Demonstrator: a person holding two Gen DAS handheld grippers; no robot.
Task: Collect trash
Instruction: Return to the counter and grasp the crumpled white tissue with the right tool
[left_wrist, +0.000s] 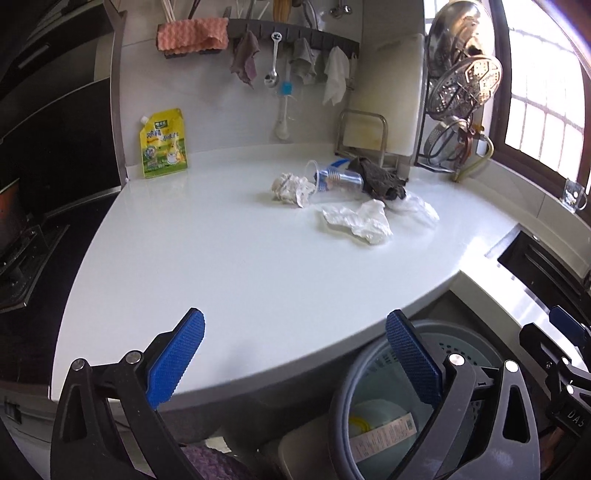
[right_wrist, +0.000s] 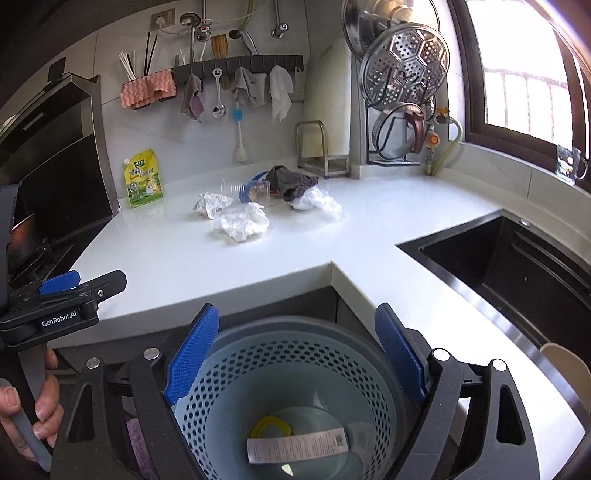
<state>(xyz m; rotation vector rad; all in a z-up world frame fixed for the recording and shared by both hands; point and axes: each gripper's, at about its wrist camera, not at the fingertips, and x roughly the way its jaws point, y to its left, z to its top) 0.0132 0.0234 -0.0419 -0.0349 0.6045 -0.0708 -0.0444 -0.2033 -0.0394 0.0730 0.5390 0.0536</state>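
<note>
White crumpled paper lies nearest the counter's front edge, ahead of both tools, other litter behind it toward the back wall. Left gripper and right gripper gape wide, empty, over the bin; neither is clearly nearer.

Home kitchen, white countertop, black sink, hanging utensil rail (cloths, spoon), steamer rack

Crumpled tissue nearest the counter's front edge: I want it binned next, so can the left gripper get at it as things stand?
Probably yes. The left gripper has its jaws open and empty, and bare countertop lies between it and the crumpled tissue; nothing stands in the way.
</note>
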